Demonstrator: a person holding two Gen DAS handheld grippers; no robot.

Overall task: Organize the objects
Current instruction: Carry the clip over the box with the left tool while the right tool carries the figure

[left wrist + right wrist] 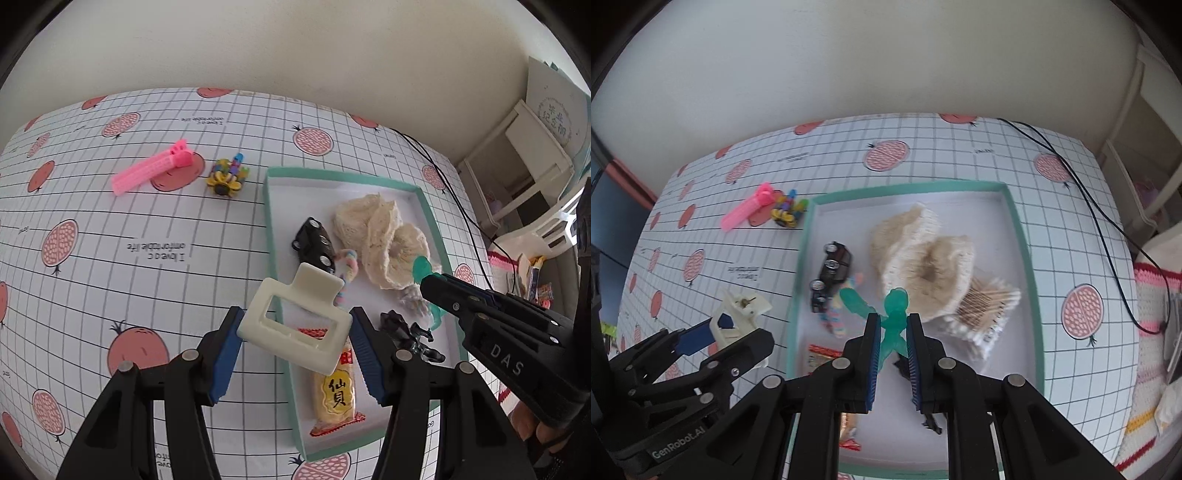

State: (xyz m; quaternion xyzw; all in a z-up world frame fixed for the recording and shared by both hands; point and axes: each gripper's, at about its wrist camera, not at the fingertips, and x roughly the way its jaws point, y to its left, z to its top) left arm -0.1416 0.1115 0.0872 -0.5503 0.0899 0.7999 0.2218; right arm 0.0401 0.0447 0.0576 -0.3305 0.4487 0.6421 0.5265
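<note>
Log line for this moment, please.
left claw: holds cream hair clip | right claw: holds green figure | both above tray

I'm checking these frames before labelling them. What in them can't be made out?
- Snack packet, left wrist view: its top is hidden behind the cream hair claw.
- Black figure, right wrist view: mostly hidden by the right gripper.
- Items at the right edge, left wrist view: too small.

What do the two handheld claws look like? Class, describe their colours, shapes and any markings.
Both are matte black plastic with angular linkage arms joined by round silver pins. Each finger carries a ribbed blue pad. The left claw shows "GenRobot.AI" in pale letters on its body in the right wrist view; the right claw shows "DAS" in the left wrist view. No cables or sleeves are visible on them.
</note>
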